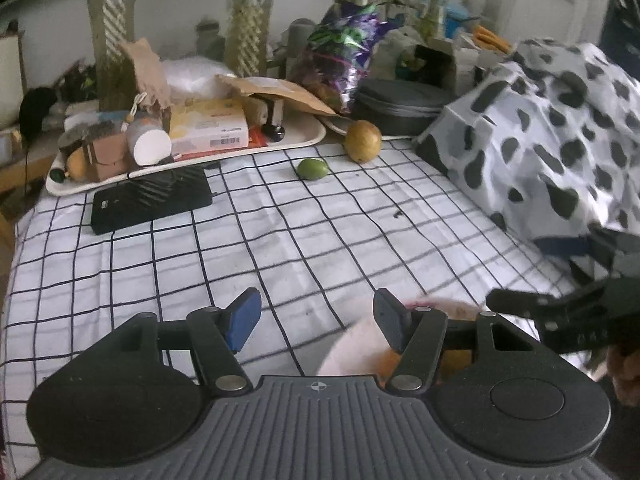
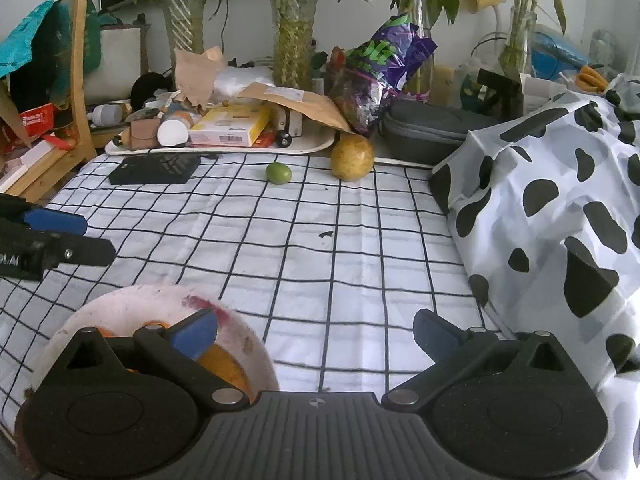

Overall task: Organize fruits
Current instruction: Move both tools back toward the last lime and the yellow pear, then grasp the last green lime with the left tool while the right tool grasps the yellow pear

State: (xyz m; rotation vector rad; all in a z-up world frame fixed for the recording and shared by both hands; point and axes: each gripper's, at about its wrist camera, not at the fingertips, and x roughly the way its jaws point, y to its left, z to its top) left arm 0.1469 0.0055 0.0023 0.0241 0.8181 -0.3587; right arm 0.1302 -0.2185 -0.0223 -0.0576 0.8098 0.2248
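Observation:
A small green lime (image 1: pixel 312 168) (image 2: pixel 279 173) and a larger yellow round fruit (image 1: pixel 363 141) (image 2: pixel 352 157) lie at the far edge of the checked cloth. A white bowl (image 2: pixel 160 300) (image 1: pixel 352 344) holding an orange fruit (image 2: pixel 224 368) sits close under both grippers. My left gripper (image 1: pixel 316 320) is open and empty above the cloth, the bowl by its right finger. My right gripper (image 2: pixel 316 332) is open and empty, its left finger over the bowl. The right gripper shows at the left wrist view's right edge (image 1: pixel 568 312).
A cluttered white tray (image 1: pixel 304 140) (image 2: pixel 316 146), a black flat device (image 1: pixel 152 200) (image 2: pixel 156 169), a grey case (image 2: pixel 432 132), a purple snack bag (image 2: pixel 384 64) and plant vases stand at the back. A cow-patterned cloth (image 2: pixel 560 208) (image 1: pixel 560 140) covers something at right.

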